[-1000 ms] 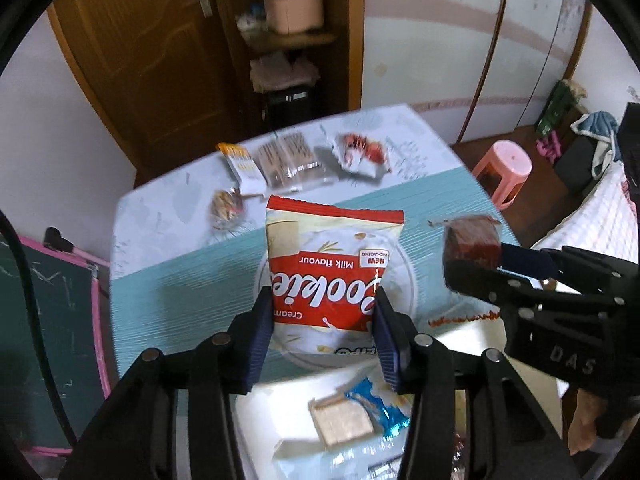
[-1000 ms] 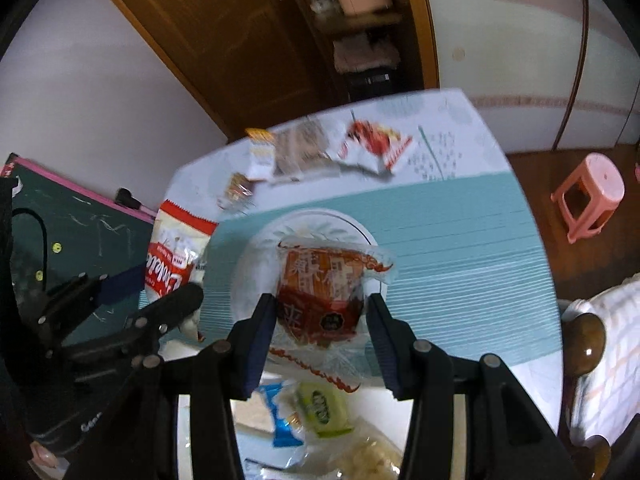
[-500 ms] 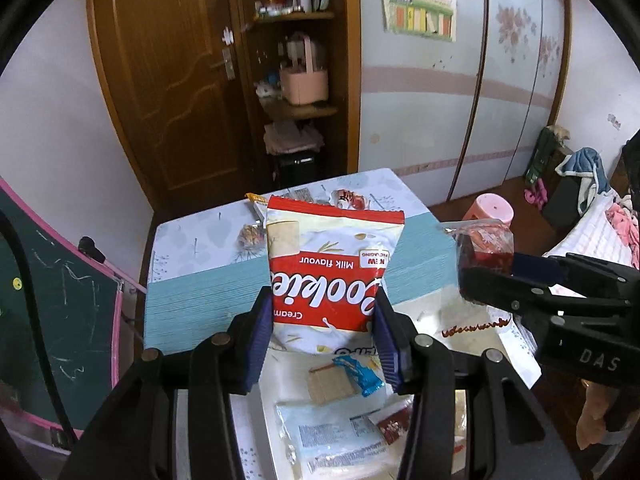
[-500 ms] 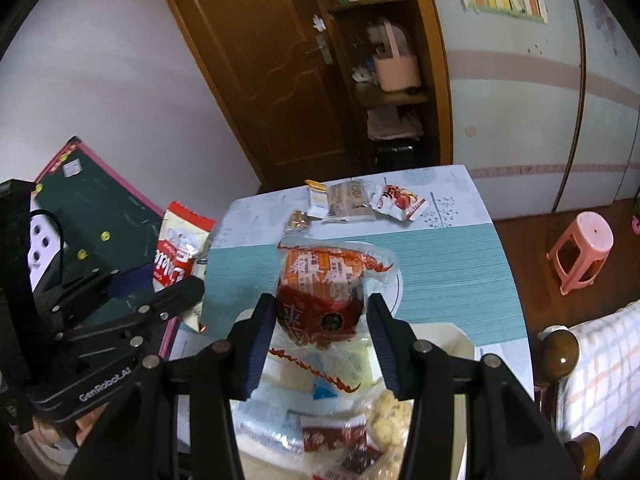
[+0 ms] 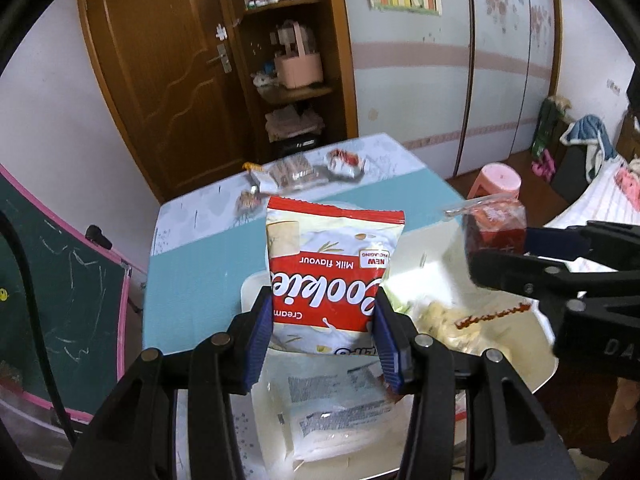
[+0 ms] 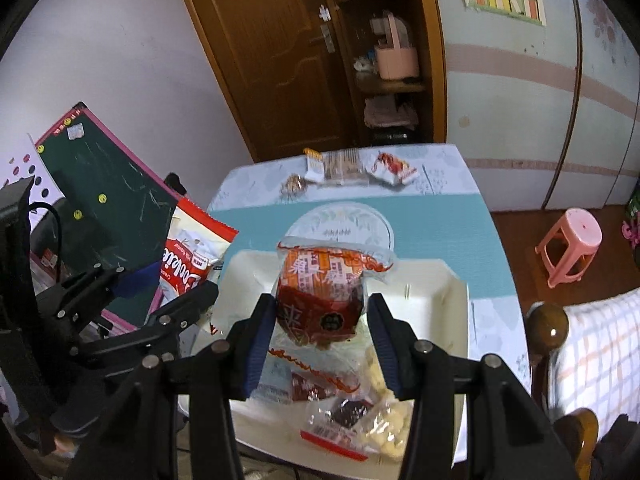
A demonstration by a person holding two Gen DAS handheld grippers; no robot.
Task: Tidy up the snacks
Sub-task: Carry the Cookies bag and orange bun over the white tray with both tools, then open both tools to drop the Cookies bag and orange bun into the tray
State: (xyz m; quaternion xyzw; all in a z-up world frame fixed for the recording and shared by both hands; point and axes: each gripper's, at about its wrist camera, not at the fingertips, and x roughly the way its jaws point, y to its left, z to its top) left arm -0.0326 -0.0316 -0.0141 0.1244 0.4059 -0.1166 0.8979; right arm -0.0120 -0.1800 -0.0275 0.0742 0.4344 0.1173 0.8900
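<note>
Item: cookie bag (image 5: 334, 276), held in air above the bench (image 5: 192, 248), my left gripper (image 5: 324, 334) jaws pinching its lower sides. Judged light, soft, crushable.
Item: red pastry pack (image 6: 320, 296), right gripper (image 6: 320, 340) jaws clamped likewise; slippery film, grip mid-body.

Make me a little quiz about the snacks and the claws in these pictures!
1. True or false: the left claw is shut on the red and white cookie bag.
2. What does the right claw hold: A) a banana, B) an orange snack packet, C) a cup?
3. Fill in: the round plate lies on the ____ table.

Key: 1 true; 2 B; 3 teal.
</note>
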